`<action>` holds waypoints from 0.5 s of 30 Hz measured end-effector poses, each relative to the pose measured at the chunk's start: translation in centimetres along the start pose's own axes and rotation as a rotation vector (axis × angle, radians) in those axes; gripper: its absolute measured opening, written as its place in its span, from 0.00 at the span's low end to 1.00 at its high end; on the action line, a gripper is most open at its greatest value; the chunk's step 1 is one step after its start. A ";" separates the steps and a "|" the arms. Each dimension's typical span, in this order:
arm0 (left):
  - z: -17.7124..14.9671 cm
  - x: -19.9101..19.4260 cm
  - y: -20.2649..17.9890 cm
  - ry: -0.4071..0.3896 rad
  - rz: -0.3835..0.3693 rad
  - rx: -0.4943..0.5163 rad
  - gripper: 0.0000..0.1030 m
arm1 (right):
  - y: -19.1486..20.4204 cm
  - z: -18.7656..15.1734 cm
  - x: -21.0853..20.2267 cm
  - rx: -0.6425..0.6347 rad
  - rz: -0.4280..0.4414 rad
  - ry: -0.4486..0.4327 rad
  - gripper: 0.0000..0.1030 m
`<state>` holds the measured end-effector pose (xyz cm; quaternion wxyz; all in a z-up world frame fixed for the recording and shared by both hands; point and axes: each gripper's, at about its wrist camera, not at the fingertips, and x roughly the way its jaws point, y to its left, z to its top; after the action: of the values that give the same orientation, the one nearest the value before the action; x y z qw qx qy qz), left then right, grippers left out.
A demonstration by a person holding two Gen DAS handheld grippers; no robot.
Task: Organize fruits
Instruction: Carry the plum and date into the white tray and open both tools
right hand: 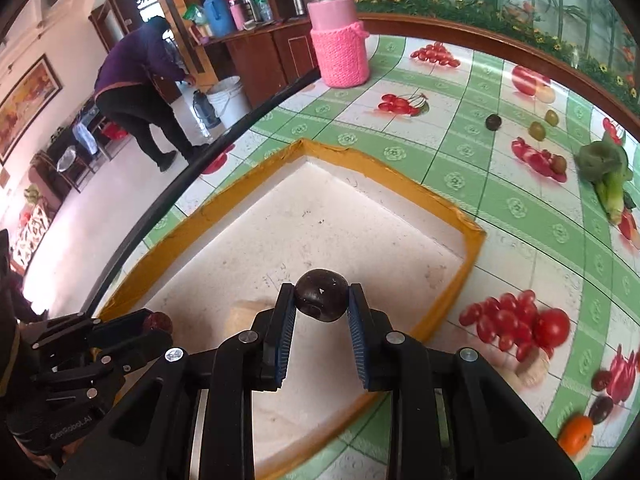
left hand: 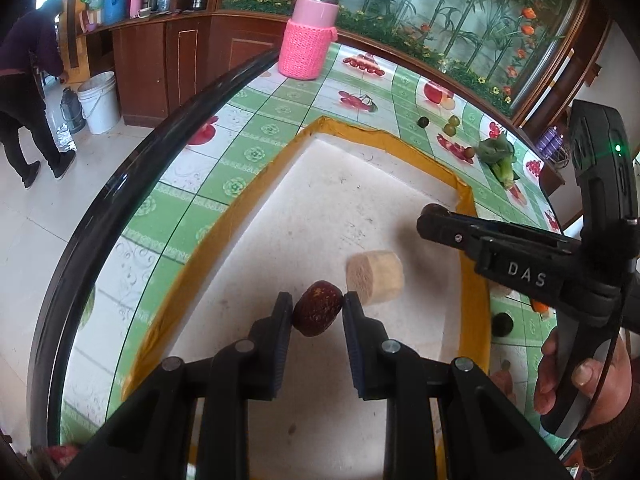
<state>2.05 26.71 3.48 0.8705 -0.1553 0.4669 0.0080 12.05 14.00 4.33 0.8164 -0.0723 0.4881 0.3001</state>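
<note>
Above the shallow white foam tray [left hand: 320, 208] edged in mustard-yellow tape, my left gripper [left hand: 318, 312] is clamped narrow on a speckled dark-red round fruit [left hand: 317, 309], its blue-ridged pads pressing both sides and the fruit lifted over the tray floor. My right gripper [right hand: 321, 300] pinches a glossy, almost black round fruit [right hand: 321, 295] in the same narrow grip, also over the tray's white floor. A pale beige cylindrical block [left hand: 375, 277] lies on its side inside the tray, just beside the red fruit as seen from the left wrist. The tray sits on a round glass-topped table [right hand: 500, 216] covered with a green-and-white cloth printed with cherries and tomatoes. Still out on the cloth, well apart from the tray, are a small dark fruit [right hand: 493, 122], two olive-green fruits [right hand: 537, 131], a reddish-brown fruit [right hand: 559, 163], a leafy green vegetable with a pale stalk [right hand: 606, 172], and, near the table's right edge, an orange citrus fruit [right hand: 576, 434] beside another dark plum-like fruit [right hand: 601, 408]. A pink flask in a knitted pink sleeve [left hand: 309, 36] stands upright at the far side. A person in a purple top [right hand: 140, 80] bends over a white bucket [right hand: 229, 98] on the floor.
</note>
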 end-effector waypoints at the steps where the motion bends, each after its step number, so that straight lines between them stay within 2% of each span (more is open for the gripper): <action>1: 0.3 0.4 0.0 0.007 0.002 0.003 0.28 | 0.0 0.1 0.5 -0.003 -0.002 0.009 0.25; 8: 1.1 2.1 -0.1 0.034 0.039 0.039 0.28 | -0.1 0.9 3.0 -0.052 -0.047 0.049 0.25; 15: 0.8 3.1 0.5 0.055 0.050 0.023 0.28 | -0.5 1.2 4.3 -0.073 -0.059 0.070 0.25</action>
<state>4.35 27.05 1.26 0.8586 -0.1337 0.4945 0.0201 14.68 15.87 1.27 0.8042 -0.1268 0.5026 0.2910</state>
